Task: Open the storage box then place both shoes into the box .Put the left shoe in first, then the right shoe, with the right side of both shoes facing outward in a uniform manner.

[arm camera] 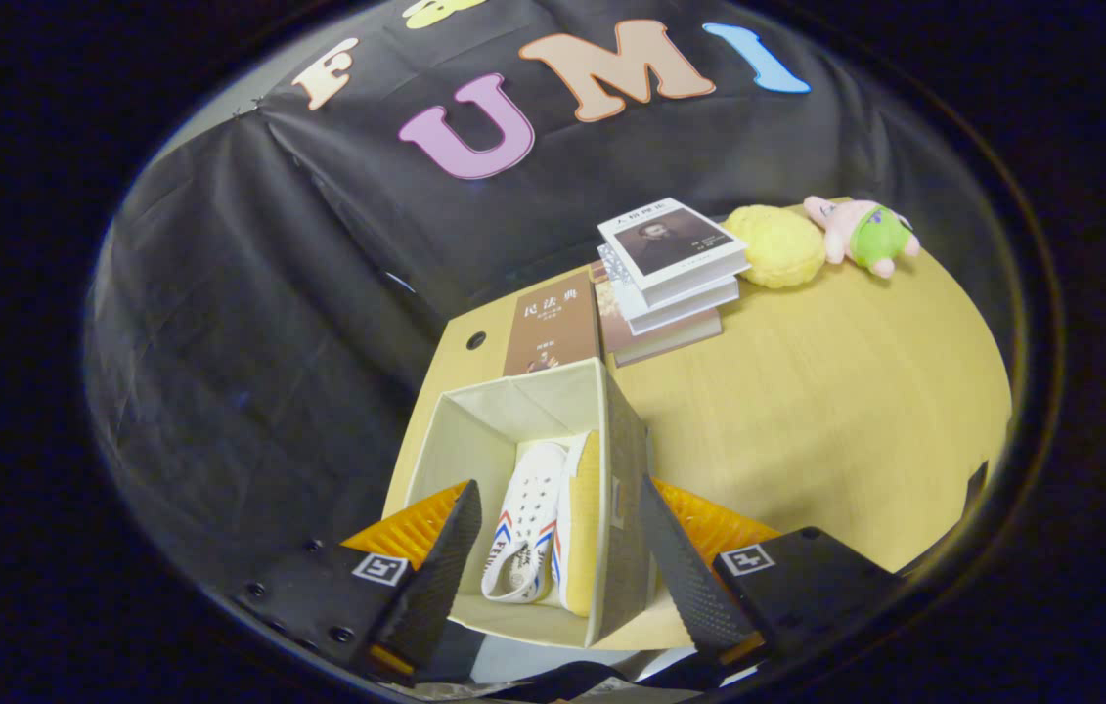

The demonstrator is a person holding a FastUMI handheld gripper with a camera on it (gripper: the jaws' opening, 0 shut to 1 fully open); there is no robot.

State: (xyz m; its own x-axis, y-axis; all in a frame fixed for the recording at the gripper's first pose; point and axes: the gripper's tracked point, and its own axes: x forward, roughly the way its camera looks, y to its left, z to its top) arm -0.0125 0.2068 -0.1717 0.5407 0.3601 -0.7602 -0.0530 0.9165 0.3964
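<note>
The tongs are hanging wide apart above the open storage box, gripping nothing. 2 white shoes are lying side by side inside the box, which is standing at the table edge near the books.

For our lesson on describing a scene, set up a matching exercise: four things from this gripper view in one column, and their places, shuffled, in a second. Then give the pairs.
Things
1. shoes
2. stack of books
3. yellow cushion
4. gripper

Places
A. between the books and the plush toy
B. jaws apart, over the storage box
C. inside the storage box
D. on the table, beyond the box

Pairs: 1-C, 2-D, 3-A, 4-B
</note>
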